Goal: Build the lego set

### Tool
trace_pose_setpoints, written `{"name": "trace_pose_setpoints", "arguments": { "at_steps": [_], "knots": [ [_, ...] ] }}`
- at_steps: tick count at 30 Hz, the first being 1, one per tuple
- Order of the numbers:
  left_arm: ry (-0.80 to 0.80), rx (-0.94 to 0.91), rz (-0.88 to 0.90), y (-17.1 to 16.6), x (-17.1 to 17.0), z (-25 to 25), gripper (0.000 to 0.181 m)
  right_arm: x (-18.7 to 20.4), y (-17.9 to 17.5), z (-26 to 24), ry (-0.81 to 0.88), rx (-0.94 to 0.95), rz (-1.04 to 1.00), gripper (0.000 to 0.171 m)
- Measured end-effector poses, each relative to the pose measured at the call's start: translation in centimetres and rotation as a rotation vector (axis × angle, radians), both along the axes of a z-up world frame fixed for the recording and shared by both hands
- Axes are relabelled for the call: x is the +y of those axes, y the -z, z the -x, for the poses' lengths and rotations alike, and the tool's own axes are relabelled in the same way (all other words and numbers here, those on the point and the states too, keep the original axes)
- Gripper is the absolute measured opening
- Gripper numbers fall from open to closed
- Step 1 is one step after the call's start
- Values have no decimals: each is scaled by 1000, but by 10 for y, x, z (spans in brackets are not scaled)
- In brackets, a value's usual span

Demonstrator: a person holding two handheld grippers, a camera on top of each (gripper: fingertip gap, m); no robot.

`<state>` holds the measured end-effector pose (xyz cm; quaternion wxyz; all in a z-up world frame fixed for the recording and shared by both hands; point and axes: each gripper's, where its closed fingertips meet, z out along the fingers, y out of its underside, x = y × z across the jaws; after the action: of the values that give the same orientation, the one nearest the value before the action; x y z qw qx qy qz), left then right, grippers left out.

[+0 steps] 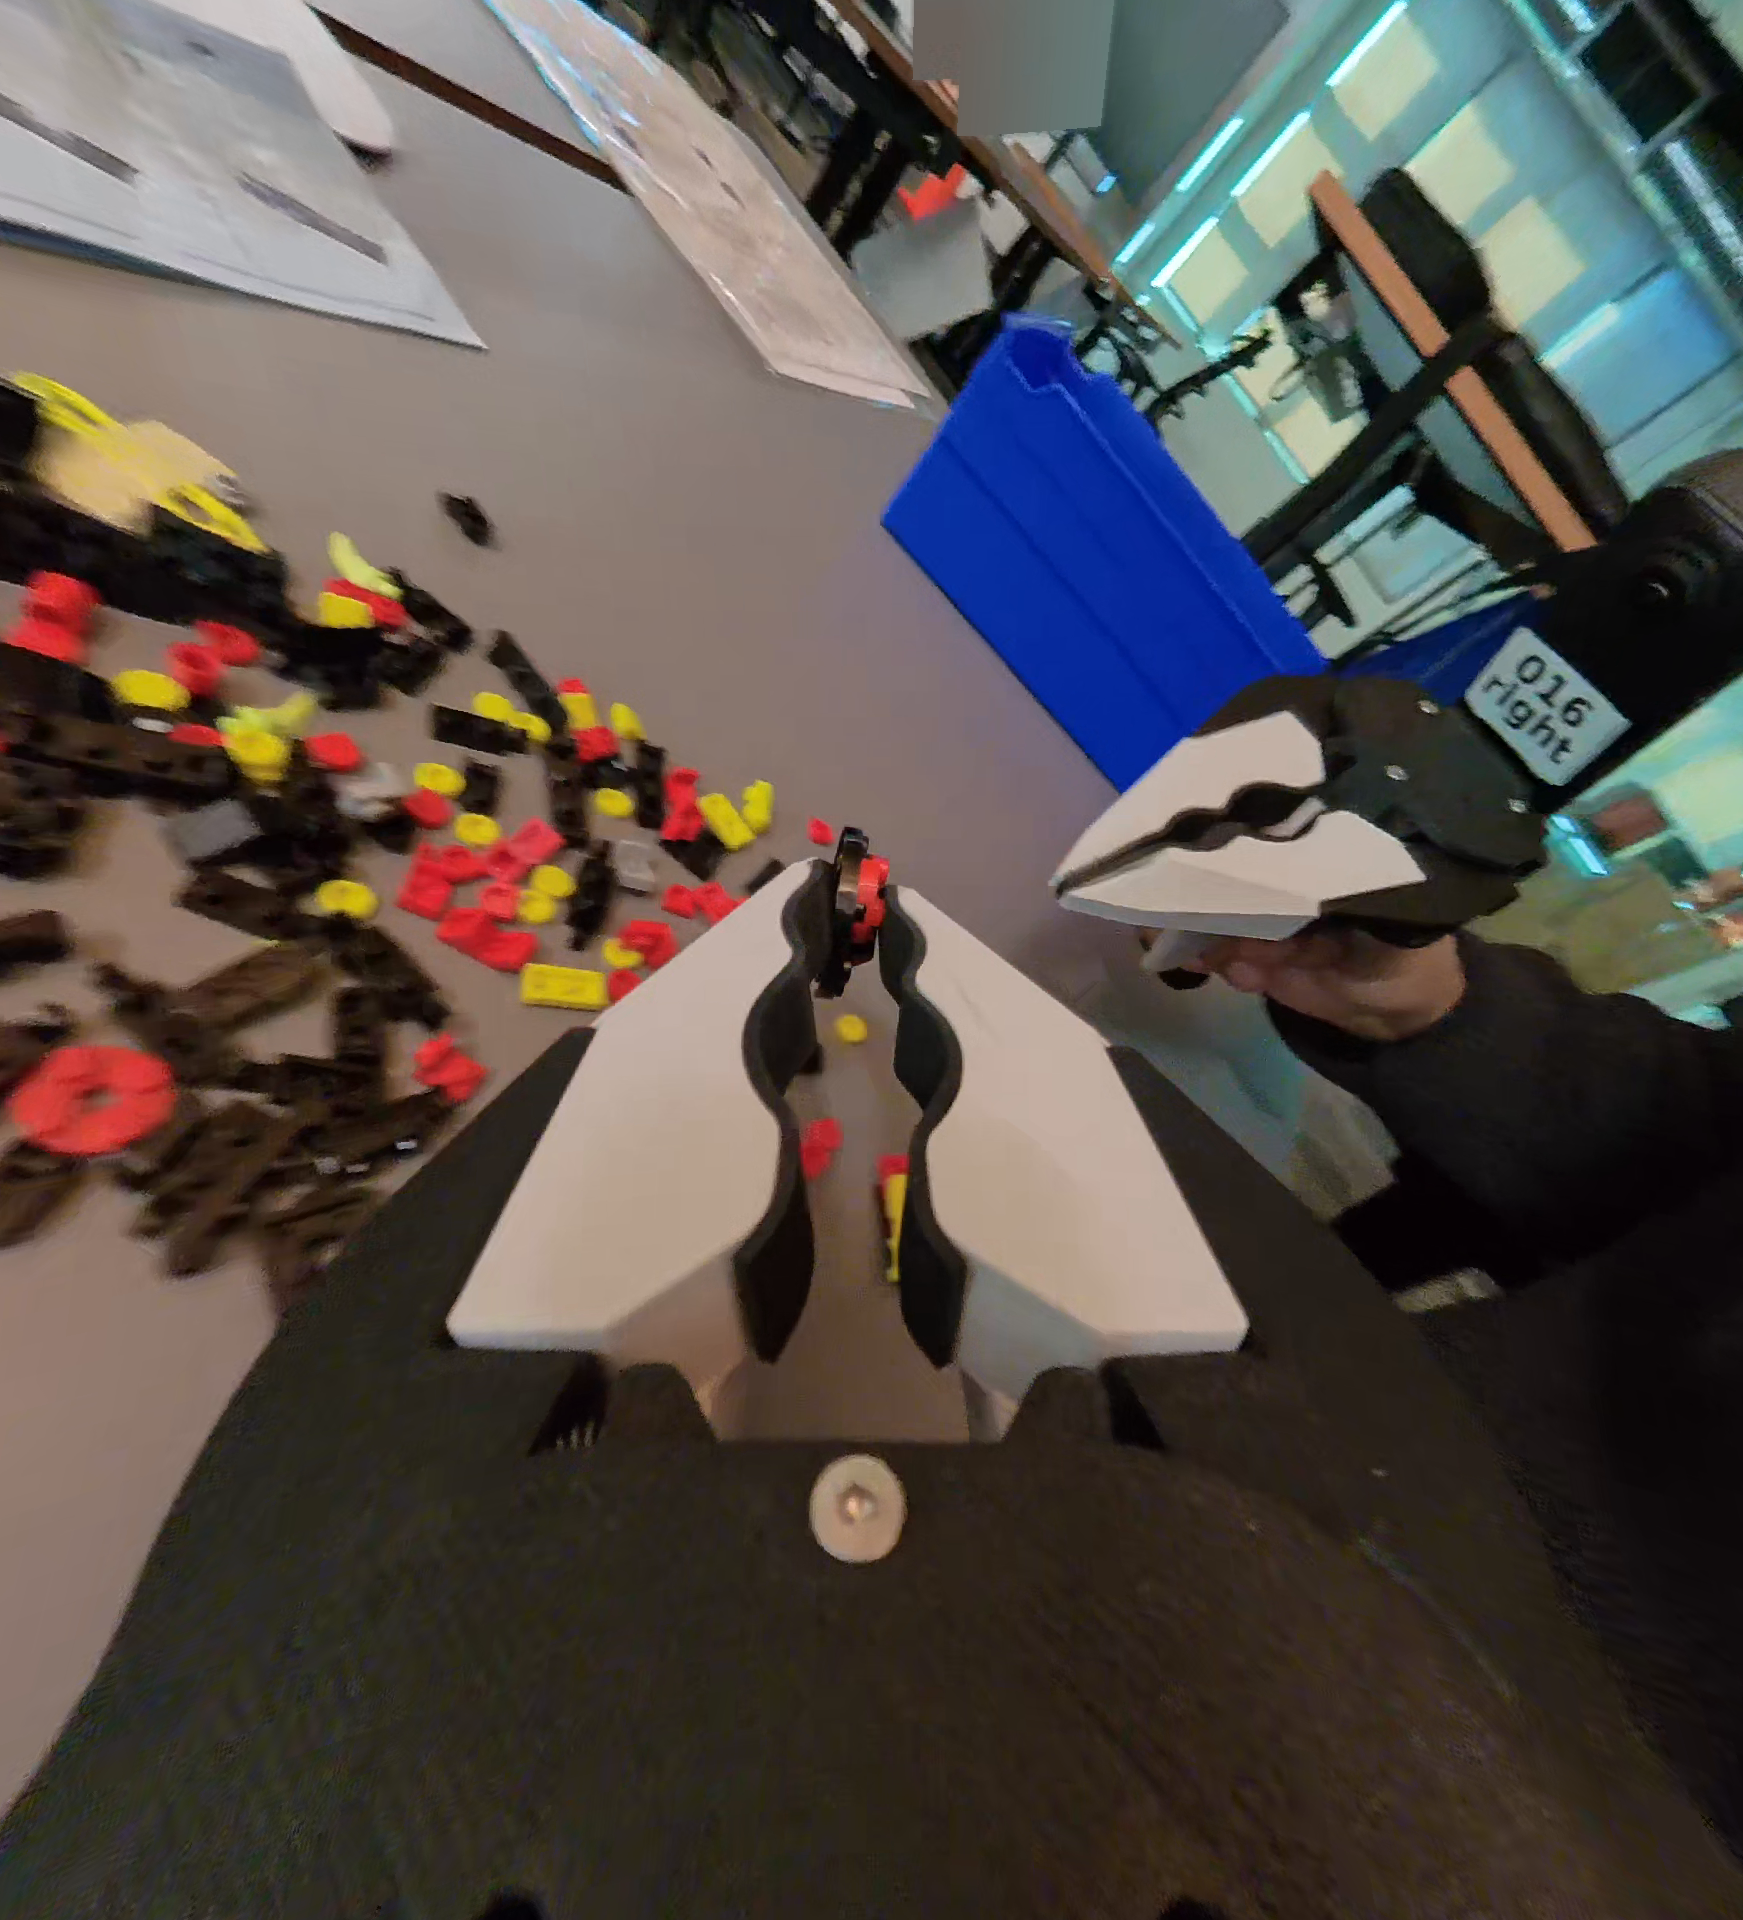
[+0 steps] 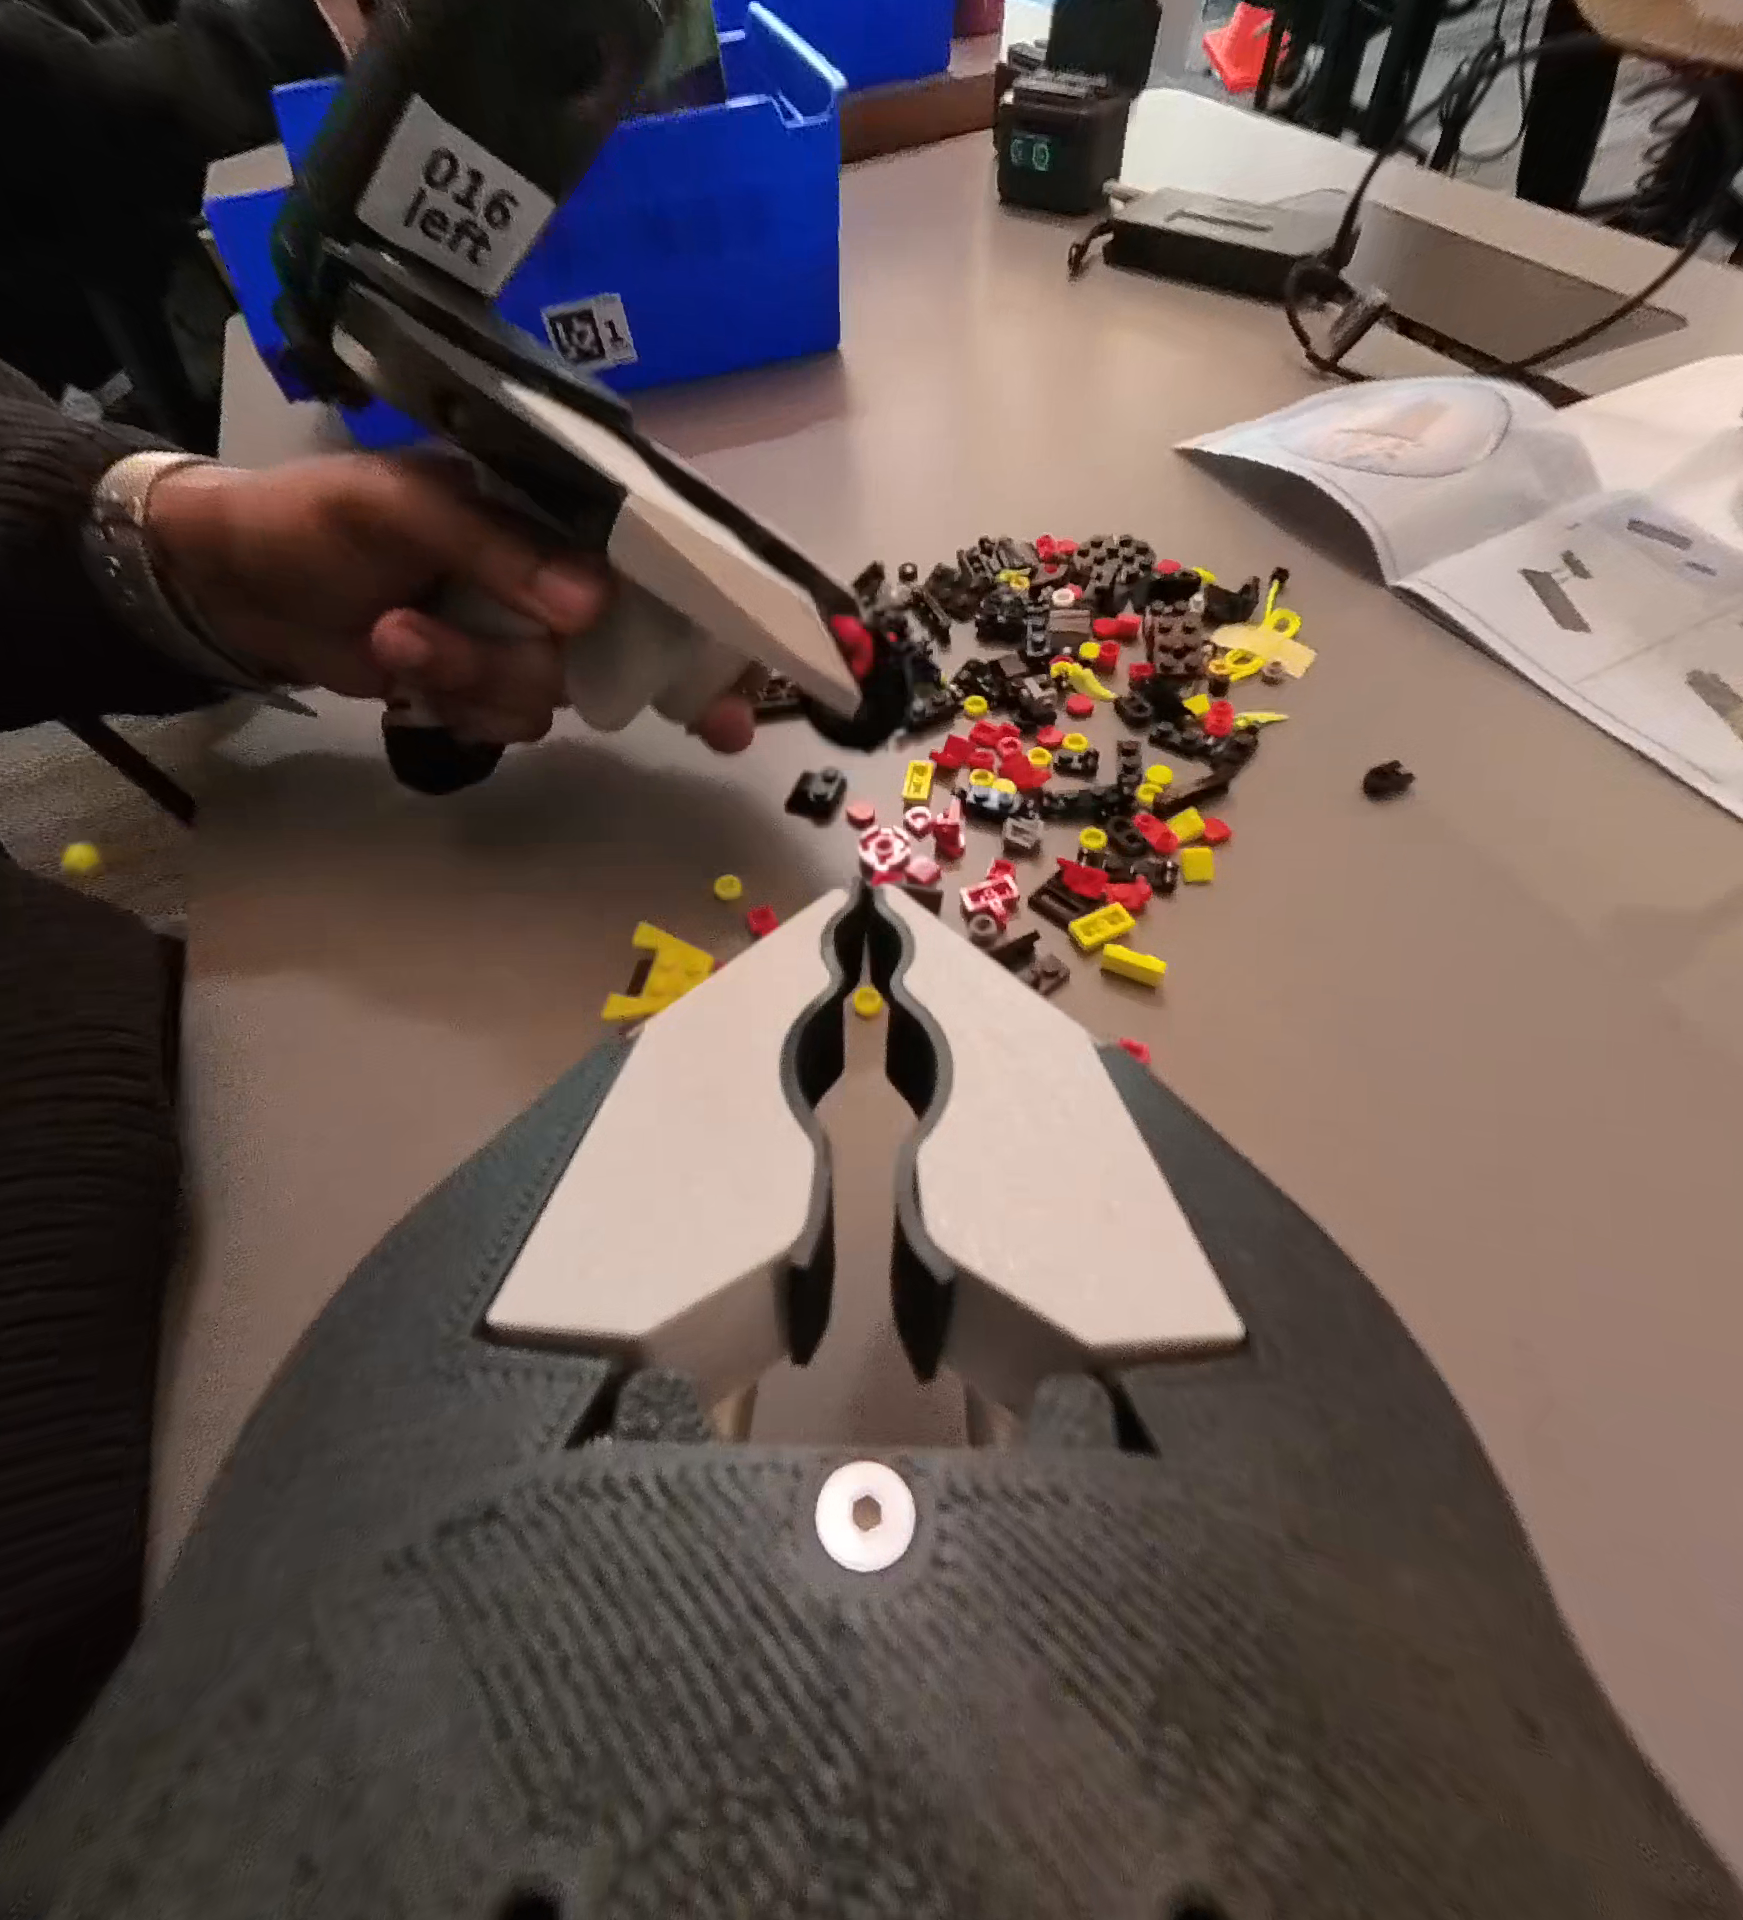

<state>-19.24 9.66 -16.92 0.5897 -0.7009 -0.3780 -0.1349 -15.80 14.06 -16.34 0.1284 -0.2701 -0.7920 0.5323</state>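
A pile of small black, red and yellow lego pieces [image 2: 1075, 748] lies on the grey table; it also fills the left of the left wrist view [image 1: 327, 831]. My left gripper [image 1: 854, 904] is shut on a small black and red lego assembly [image 1: 859, 902], held above the table; it also shows in the right wrist view [image 2: 862, 665] at the pile's left edge. My right gripper [image 2: 865, 904] is shut and empty, its tips just short of the near pieces. It shows shut in the left wrist view [image 1: 1064, 883] too.
A blue bin [image 2: 680, 239] stands at the table's back left. An open instruction booklet [image 2: 1594, 582] lies to the right of the pile. Black boxes and cables [image 2: 1262, 229] sit at the far edge. A loose yellow wedge plate [image 2: 664, 971] and a lone black piece [image 2: 1386, 779] lie apart. Between my left fingertips and the lone black piece [image 2: 1386, 779] there is roughly 15 centimetres. It turns up in the left wrist view [image 1: 468, 517] as well.
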Motion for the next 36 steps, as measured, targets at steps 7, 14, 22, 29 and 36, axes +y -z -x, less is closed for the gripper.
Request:
{"name": "trace_pose_setpoints", "arguments": {
  "at_steps": [7, 14, 22, 29, 36],
  "knots": [
    [-91, 7, -107, -19, -25, 21, 4, -7, -1, -9, -37, -30, 64, 0],
    [-65, 27, -169, -30, -29, 22, 4, -20, 8, -19, -95, 8, -15, 0],
    [-23, 13, -219, -37, -31, 18, 4, -26, 13, -22, -114, 27, -56, 0],
    [-42, 49, -196, -38, -31, 17, 4, -20, 10, -18, -80, 24, -28, 1],
    [-114, -52, -278, -59, -22, -44, 5, -14, -14, -43, -29, 33, 147, 8]
  ]
}}
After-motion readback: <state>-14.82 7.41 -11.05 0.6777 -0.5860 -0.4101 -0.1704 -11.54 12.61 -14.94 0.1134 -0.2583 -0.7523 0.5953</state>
